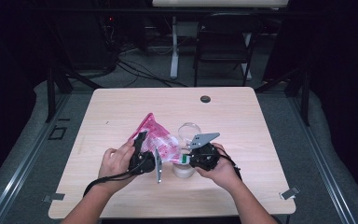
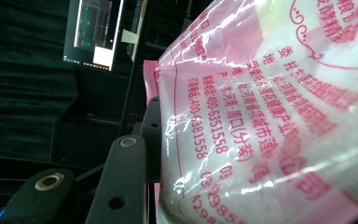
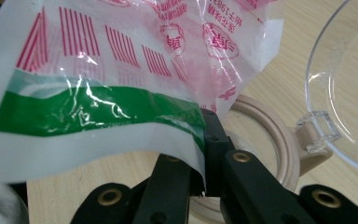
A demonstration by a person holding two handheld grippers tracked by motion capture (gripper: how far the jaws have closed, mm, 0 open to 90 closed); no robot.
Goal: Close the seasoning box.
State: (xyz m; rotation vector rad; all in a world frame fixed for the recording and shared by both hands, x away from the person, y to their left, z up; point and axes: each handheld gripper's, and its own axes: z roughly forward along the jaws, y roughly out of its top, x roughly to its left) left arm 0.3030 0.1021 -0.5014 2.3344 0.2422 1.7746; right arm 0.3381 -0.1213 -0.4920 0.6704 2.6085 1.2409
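A pink-and-white plastic bag (image 1: 156, 137) is held above the middle of the table (image 1: 121, 107) over a beige jar (image 1: 183, 170), whose clear lid (image 1: 189, 129) hangs open at its 12 o'clock. The left gripper (image 1: 142, 140) grasps the bag's side; the right gripper (image 1: 186, 160), clenched, pinches its green-striped edge. Readable pink print: "400-6351558".

The high view looks forward and down over the table (image 1: 121, 196). Both gripper views sit very close to the pink bag (image 2: 270, 121), which all views share.
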